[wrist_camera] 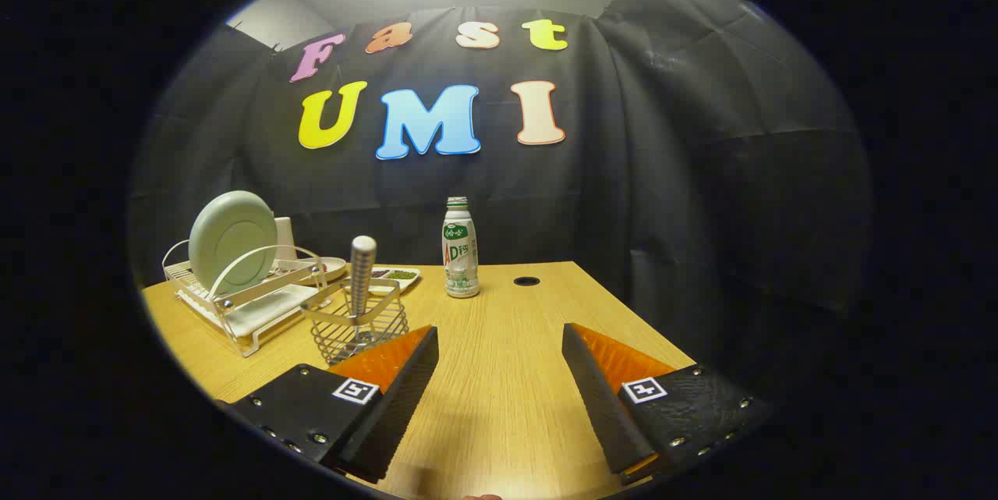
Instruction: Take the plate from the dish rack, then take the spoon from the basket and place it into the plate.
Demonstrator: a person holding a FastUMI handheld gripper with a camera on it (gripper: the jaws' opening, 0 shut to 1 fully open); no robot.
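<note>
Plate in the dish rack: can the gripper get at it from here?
Probably yes. The plate stands upright in the dish rack, upper rim exposed. The gripper is open, holding nothing. The wire basket with the spoon sits beside the path, not across it.

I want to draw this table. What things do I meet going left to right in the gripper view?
plate in the dish rack → spoon in the basket → bottle → round hole. The open gripper holds nothing.
</note>
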